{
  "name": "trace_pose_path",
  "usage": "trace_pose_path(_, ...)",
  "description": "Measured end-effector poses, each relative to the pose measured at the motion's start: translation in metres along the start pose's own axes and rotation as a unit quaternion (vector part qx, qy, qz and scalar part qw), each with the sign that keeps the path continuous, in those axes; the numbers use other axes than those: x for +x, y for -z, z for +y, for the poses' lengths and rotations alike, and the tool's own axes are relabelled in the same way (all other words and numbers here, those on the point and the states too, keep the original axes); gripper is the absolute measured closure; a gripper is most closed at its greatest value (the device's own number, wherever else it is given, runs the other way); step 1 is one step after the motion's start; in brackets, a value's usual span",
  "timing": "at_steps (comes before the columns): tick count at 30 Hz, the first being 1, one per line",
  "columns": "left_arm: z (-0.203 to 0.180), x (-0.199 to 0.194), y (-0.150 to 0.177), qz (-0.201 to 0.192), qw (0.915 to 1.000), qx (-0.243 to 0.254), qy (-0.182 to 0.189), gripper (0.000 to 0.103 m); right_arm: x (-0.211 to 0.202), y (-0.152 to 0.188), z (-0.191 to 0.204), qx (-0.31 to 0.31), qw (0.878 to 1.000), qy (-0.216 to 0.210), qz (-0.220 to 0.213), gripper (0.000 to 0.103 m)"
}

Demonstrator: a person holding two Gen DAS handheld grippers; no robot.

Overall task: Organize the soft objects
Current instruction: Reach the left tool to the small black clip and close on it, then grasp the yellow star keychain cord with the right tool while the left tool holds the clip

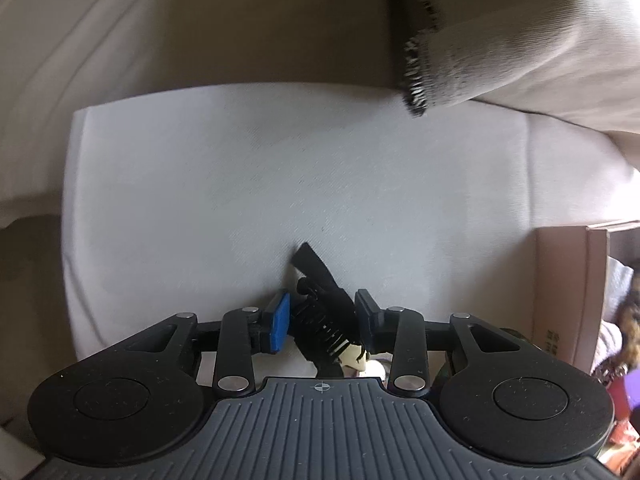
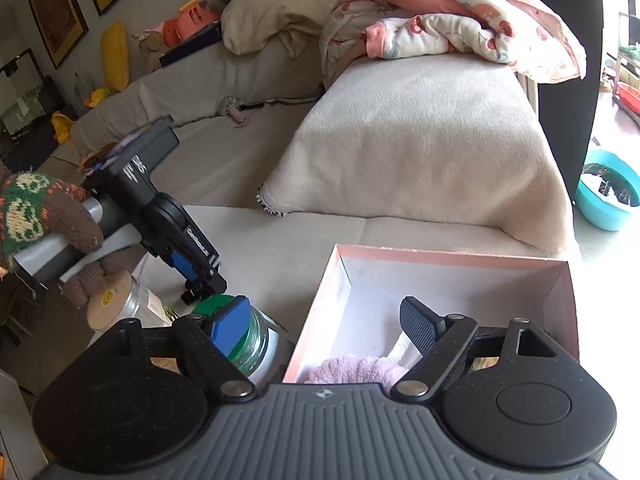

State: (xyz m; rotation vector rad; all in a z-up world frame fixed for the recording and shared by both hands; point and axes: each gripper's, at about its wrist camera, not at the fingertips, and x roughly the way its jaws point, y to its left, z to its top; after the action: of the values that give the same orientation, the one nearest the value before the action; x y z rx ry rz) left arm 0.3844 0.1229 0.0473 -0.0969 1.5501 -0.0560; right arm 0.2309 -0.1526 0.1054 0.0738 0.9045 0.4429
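In the left wrist view my left gripper (image 1: 322, 314) is shut on a black soft item with a strap and ribbed part (image 1: 326, 304), held just above a white surface (image 1: 280, 184). In the right wrist view the left gripper (image 2: 200, 288) is held by a knit-gloved hand (image 2: 36, 216) over the white table. My right gripper (image 2: 324, 328) is open and empty above the near corner of a pink-rimmed open box (image 2: 452, 254). A lilac fluffy item (image 2: 352, 368) and a white cloth (image 2: 404, 350) lie in the box.
A glass jar with a green lid (image 2: 248, 340) and a tape roll (image 2: 116, 300) stand left of the box. A beige-covered sofa (image 2: 420, 136) with a floral blanket (image 2: 440, 24) lies behind. A teal bowl (image 2: 608, 196) sits at the right. A cardboard box (image 1: 568, 292) is at the right in the left wrist view.
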Motion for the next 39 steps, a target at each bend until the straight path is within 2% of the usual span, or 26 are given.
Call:
trace_pose_path(3, 0.01, -0.011, 0.008, -0.018, 0.9996, 0.0, 0.023, 0.064, 0.003, -0.001, 0.01, -0.015, 1.0, 0.008, -0.005, 0.021)
trace_pose_path(5, 0.024, -0.022, 0.017, -0.045, 0.9977, -0.009, 0.05, 0.065, 0.001, -0.003, 0.019, -0.038, 0.999, 0.001, -0.017, 0.021)
trace_pose_path(7, 0.041, -0.041, 0.032, -0.093, 0.9925, -0.018, 0.078, 0.065, 0.0, -0.011, 0.029, -0.051, 0.998, -0.006, -0.029, 0.021)
trace_pose_path(9, 0.057, -0.06, 0.054, -0.154, 0.9822, -0.019, 0.105, 0.065, 0.004, -0.024, 0.041, -0.055, 0.998, -0.01, -0.024, 0.021)
trace_pose_path(10, 0.073, -0.064, 0.057, -0.184, 0.9759, -0.021, 0.115, 0.064, 0.009, -0.031, 0.049, -0.058, 0.998, -0.015, -0.011, 0.021)
trace_pose_path(12, 0.095, -0.075, 0.083, -0.236, 0.9598, -0.032, 0.148, 0.064, 0.027, -0.046, 0.066, -0.064, 0.997, -0.021, 0.028, 0.038)
trace_pose_path(13, 0.106, -0.078, 0.092, -0.256, 0.951, -0.039, 0.168, 0.065, 0.039, -0.053, 0.075, -0.074, 0.995, -0.027, 0.056, 0.066)
trace_pose_path(14, 0.117, -0.077, 0.104, -0.273, 0.9423, -0.048, 0.188, 0.065, 0.053, -0.058, 0.086, -0.092, 0.991, -0.037, 0.091, 0.08)
trace_pose_path(17, 0.16, -0.069, 0.135, -0.301, 0.922, -0.072, 0.233, 0.065, 0.089, -0.063, 0.118, -0.167, 0.97, -0.056, 0.166, 0.08)
trace_pose_path(20, 0.189, -0.047, 0.159, -0.307, 0.9148, -0.091, 0.247, 0.064, 0.117, -0.057, 0.144, -0.242, 0.945, -0.036, 0.215, 0.079)
trace_pose_path(23, 0.211, -0.034, 0.184, -0.308, 0.9067, -0.112, 0.265, 0.065, 0.145, -0.052, 0.156, -0.256, 0.929, -0.031, 0.264, 0.079)
trace_pose_path(26, 0.225, -0.023, 0.197, -0.312, 0.902, -0.119, 0.275, 0.064, 0.172, -0.05, 0.154, -0.232, 0.928, -0.019, 0.293, 0.079)
trace_pose_path(28, 0.23, -0.019, 0.202, -0.312, 0.9046, -0.115, 0.266, 0.064, 0.184, -0.052, 0.151, -0.204, 0.933, -0.009, 0.298, 0.079)
trace_pose_path(31, 0.238, -0.012, 0.206, -0.311, 0.9058, -0.111, 0.266, 0.064, 0.192, -0.058, 0.145, -0.154, 0.94, -0.025, 0.302, 0.079)
trace_pose_path(33, 0.241, -0.005, 0.208, -0.306, 0.9054, -0.112, 0.273, 0.064, 0.197, -0.059, 0.141, -0.142, 0.939, -0.035, 0.311, 0.079)
trace_pose_path(36, 0.24, 0.001, 0.208, -0.299, 0.905, -0.112, 0.281, 0.064, 0.204, -0.058, 0.134, -0.118, 0.938, -0.044, 0.324, 0.072)
trace_pose_path(39, 0.236, 0.005, 0.205, -0.292, 0.9063, -0.108, 0.285, 0.064, 0.202, -0.057, 0.133, -0.112, 0.942, -0.042, 0.313, 0.072)
